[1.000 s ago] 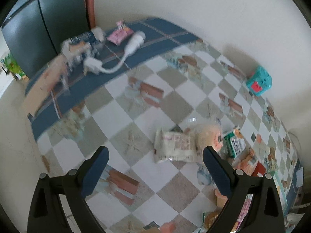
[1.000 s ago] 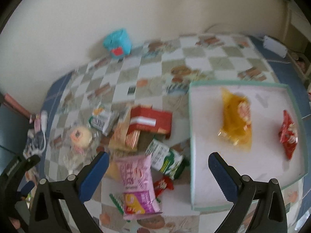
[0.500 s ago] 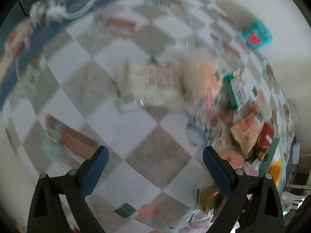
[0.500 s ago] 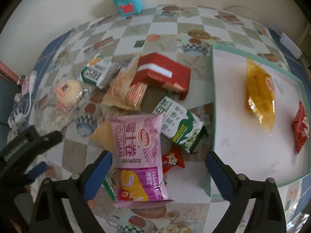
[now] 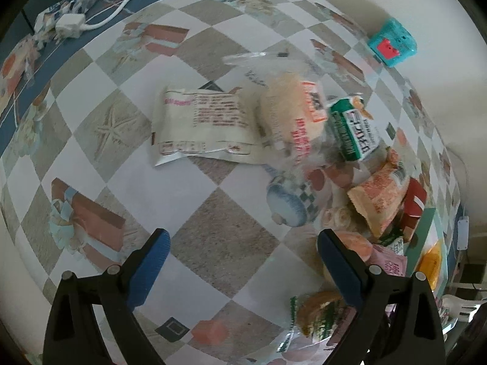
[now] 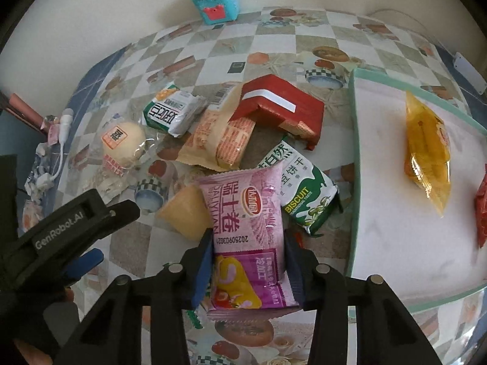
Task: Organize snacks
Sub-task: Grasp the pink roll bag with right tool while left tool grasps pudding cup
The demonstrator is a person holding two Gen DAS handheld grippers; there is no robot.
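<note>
My right gripper (image 6: 248, 251) is shut on a pink snack packet (image 6: 246, 213) at the near edge of a snack pile. The pile holds a green biscuit pack (image 6: 307, 194), a red box (image 6: 280, 106), an orange wafer pack (image 6: 222, 140), a green-white pack (image 6: 172, 112) and a round bun (image 6: 123, 141). A white tray (image 6: 353, 127) on the right holds a yellow packet (image 6: 427, 149) and a red packet (image 6: 481, 210). My left gripper (image 5: 242, 258) is open and empty above the tablecloth, short of a white packet (image 5: 201, 127) and the bun (image 5: 289, 109).
A teal toy box (image 6: 216, 1) stands by the wall; it also shows in the left wrist view (image 5: 391, 42). A white charger and cable (image 5: 73, 26) lie at the table's far left edge. My left gripper (image 6: 79, 228) shows at the lower left of the right wrist view.
My right gripper has moved down to the pink packet and shut on it. My left gripper has moved lower and closer to the white packet and bun, still open.
</note>
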